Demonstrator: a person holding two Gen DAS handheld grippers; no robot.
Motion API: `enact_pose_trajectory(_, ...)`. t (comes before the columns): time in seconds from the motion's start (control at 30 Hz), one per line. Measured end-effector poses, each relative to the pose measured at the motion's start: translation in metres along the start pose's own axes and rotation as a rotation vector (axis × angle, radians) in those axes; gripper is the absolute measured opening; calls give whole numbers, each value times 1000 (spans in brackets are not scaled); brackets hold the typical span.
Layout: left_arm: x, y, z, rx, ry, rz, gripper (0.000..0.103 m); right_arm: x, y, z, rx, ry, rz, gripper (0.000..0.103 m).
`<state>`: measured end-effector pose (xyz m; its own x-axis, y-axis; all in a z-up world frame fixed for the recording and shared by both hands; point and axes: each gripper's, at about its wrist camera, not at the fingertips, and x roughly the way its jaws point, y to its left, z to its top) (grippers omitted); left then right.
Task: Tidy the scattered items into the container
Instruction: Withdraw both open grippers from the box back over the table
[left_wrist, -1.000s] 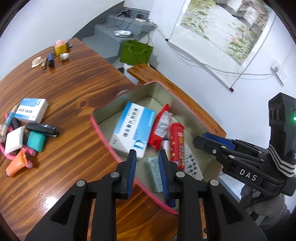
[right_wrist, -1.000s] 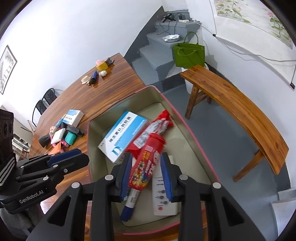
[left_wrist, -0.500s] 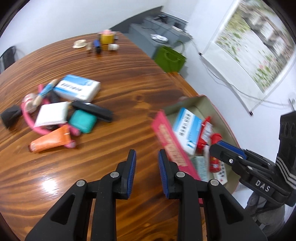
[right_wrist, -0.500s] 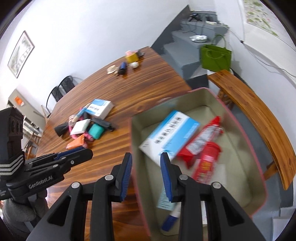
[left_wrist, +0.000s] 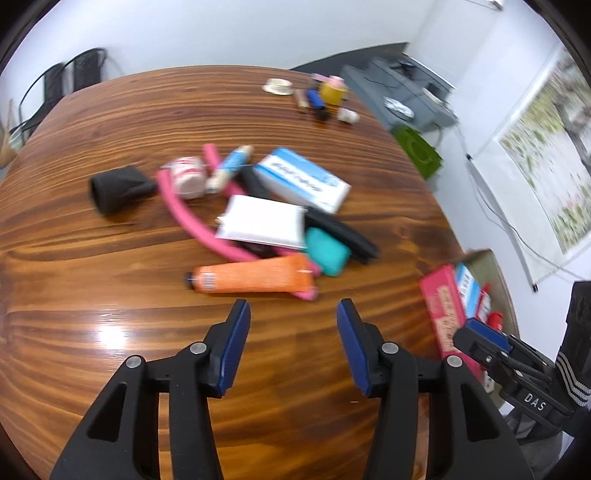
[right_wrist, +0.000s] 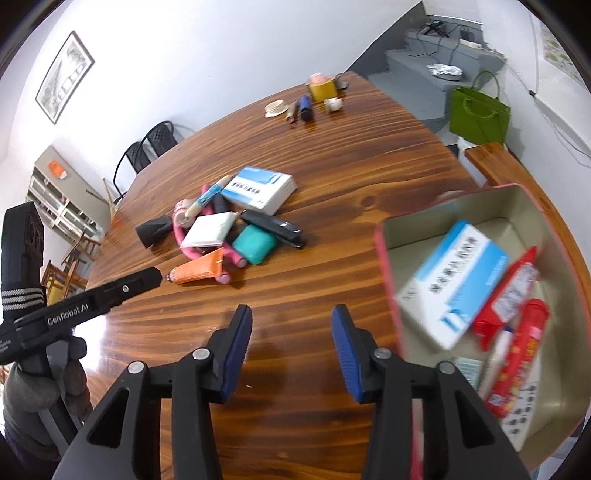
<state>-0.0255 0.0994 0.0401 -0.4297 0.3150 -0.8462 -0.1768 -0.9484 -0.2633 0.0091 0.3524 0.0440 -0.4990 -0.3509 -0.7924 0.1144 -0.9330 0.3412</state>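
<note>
A pile of loose items lies mid-table: an orange tube (left_wrist: 255, 277), a teal case (left_wrist: 327, 251), a white packet (left_wrist: 264, 221), a blue-white box (left_wrist: 303, 179), a black stapler (left_wrist: 343, 236), a pink hose (left_wrist: 192, 218) and a black pouch (left_wrist: 118, 186). My left gripper (left_wrist: 291, 328) is open and empty, just short of the orange tube. The pink-rimmed container (right_wrist: 388, 258) at the right holds a blue-white box (right_wrist: 454, 280) and red packets (right_wrist: 517, 354). My right gripper (right_wrist: 291, 332) is open and empty over bare table, left of the container.
Small items, a yellow tape roll (right_wrist: 322, 88) among them, sit at the table's far end. A green bag (right_wrist: 478, 114) and a wooden bench (right_wrist: 491, 158) stand beyond the table's right edge. Black chairs (right_wrist: 147, 147) stand at the far left.
Both grippers have opened wide and swung left, away from the container toward the pile. The left gripper is now close in front of the orange tube.
</note>
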Motion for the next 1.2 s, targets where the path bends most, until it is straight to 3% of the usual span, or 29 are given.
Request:
enact_pose_trajectory(0.3, -2, 78, 12, -83, 1, 69, 52, 34, 42, 5, -32, 49, 16, 66)
enact_pose_trajectory(0.5, 2, 113, 20, -105, 8, 86, 52, 56, 67, 8, -52, 78, 28, 68)
enact_pose_trajectory(0.83, 17, 152, 50, -72, -17, 113, 52, 81, 98, 14, -74, 113, 33, 68)
enact_pose_trajectory(0.97, 27, 163, 67, -22, -25, 158, 53, 91, 105, 12, -51, 145, 52, 69)
enact_pose_trajectory(1.03, 33, 169, 74, -5, -20, 165, 61, 97, 107, 9, -29, 172, 76, 69)
enact_pose_trajectory(1.2, 44, 182, 89, 12, -13, 162, 62, 111, 118, 7, -20, 211, 97, 69)
